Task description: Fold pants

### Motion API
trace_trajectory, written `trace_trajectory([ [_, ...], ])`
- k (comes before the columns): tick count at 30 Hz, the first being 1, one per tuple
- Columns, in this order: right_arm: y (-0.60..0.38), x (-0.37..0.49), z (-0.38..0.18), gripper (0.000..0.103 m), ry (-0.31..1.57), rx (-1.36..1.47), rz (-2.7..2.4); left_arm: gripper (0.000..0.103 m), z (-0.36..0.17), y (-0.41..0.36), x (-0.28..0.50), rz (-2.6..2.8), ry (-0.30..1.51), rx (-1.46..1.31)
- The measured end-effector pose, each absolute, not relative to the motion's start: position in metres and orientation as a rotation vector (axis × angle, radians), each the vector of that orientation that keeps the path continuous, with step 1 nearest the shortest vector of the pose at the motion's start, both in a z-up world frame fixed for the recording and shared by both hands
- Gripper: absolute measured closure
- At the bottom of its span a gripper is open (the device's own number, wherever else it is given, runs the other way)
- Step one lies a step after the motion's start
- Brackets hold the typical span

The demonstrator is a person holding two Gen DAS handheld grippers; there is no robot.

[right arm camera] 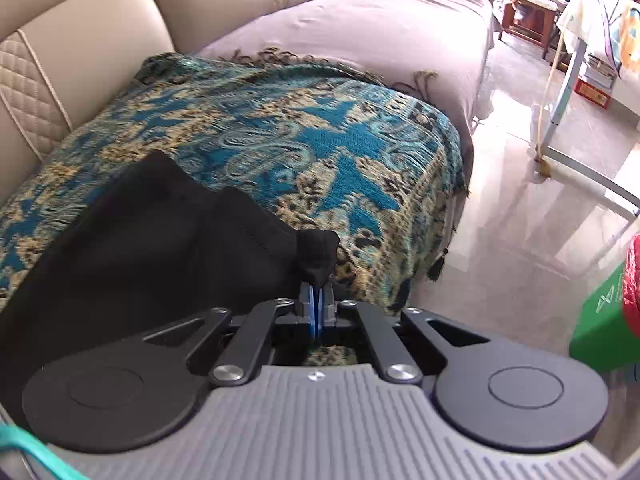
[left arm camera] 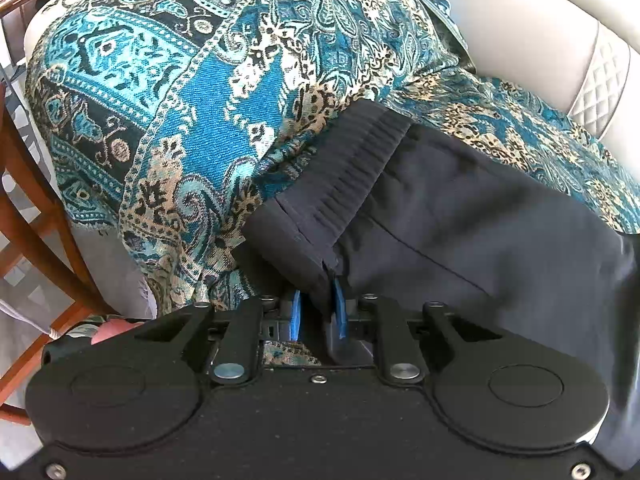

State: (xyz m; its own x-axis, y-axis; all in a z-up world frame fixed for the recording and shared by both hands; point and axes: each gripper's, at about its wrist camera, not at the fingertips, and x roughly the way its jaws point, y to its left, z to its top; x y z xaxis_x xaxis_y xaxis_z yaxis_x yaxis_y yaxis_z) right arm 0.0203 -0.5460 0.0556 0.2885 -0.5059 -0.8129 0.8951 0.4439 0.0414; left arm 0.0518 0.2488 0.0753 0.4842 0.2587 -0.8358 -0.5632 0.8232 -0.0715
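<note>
Left wrist view: the left tool fills the bottom of the frame, its two blue pads standing a little apart. A fold of the black pants at the waistband end runs down between the pads; it lies against the right pad, and a gap shows beside the left one, so a firm pinch cannot be told. The pants spread from the tool up and to the right, the gathered waistband rising toward the centre of the frame. They lie on a blue, tan and black patterned throw that covers the left and upper middle. At far left is a wooden chair frame; at upper right, the beige quilted sofa back.

Right wrist view: the right tool sits at bottom centre with its pads pressed together on a bunched corner of the pants, which sticks up just above the fingertips. The rest of the cloth spreads to the left and lower left over the throw. Beyond lies a grey sofa seat, the sofa back at upper left, and shiny floor at right with a green box at the right edge.
</note>
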Motion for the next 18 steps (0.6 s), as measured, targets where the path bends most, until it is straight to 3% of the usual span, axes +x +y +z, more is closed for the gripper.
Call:
trace_trajectory([
  [3,-0.546,0.025,0.054,0.092,0.832,0.496,-0.984,0.084,0.076,0.248,0.053,0.498,0.943,-0.353],
  [4,-0.544,0.028,0.055,0.085,0.844,0.47,-0.979,0.083,0.076,0.247,0.053,0.491,0.942,-0.343],
  [5,-0.541,0.031,0.056,0.066,0.859,0.447,-0.978,0.079,0.076,0.246,0.053,0.484,0.94,-0.334],
  [7,-0.53,0.036,0.061,0.053,0.86,0.394,-0.984,0.068,0.08,0.243,0.049,0.463,0.927,-0.336],
  [8,-0.523,0.04,0.065,0.041,0.852,0.363,-0.98,0.064,0.083,0.241,0.046,0.452,0.914,-0.332],
  [13,-0.463,0.065,0.099,0.033,0.76,0.235,-0.834,0.056,0.108,0.229,0.026,0.455,0.805,-0.257],
  [16,-0.402,0.085,0.117,0.032,0.706,0.176,-0.622,0.056,0.125,0.222,0.016,0.438,0.699,-0.229],
  [18,-0.345,0.099,0.123,0.03,0.675,0.114,-0.418,0.061,0.132,0.218,0.018,0.4,0.645,-0.233],
])
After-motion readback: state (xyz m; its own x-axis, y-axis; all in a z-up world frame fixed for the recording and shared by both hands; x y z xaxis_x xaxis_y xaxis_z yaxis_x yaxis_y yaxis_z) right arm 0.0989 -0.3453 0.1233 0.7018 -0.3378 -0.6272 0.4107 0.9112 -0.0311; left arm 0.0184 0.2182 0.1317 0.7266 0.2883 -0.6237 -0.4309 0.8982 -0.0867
